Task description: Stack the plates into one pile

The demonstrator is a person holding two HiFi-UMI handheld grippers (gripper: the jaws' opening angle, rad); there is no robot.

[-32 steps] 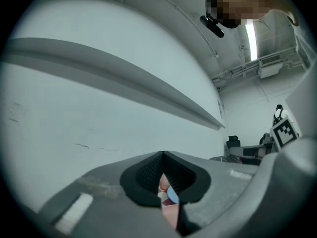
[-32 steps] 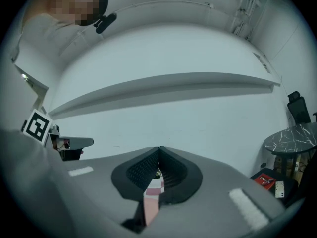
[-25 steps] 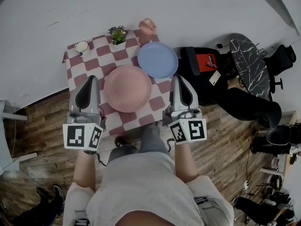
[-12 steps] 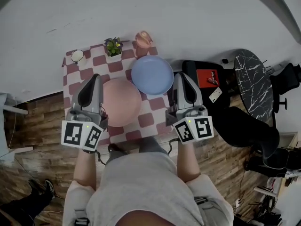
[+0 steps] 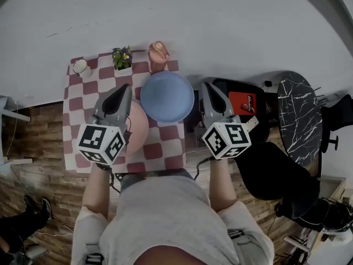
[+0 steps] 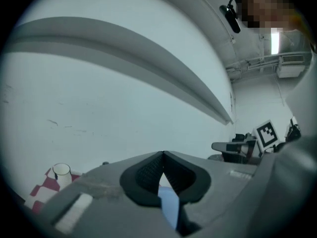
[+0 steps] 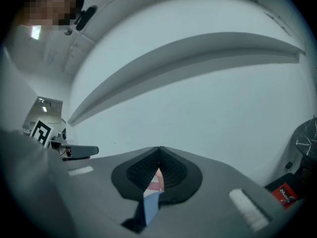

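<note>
**Two plates apart, both claws shut on nothing**

The blue plate point(image 5: 167, 96) lies at the back right of the checkered table point(image 5: 77, 126). The pink plate point(image 5: 139, 132) is just beside it, half hidden under the left gripper point(image 5: 126, 88). The right gripper point(image 5: 205, 86) hangs past the table's right edge. Both claws are closed and empty. Best open one wide, come in low at a rim, pinch firmly and lift level, keeping clear of the potted plant point(image 5: 122, 58).

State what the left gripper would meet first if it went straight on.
Likely the wall: the left gripper, shut, points nearly level and would pass over the table; depth is unclear.
</note>
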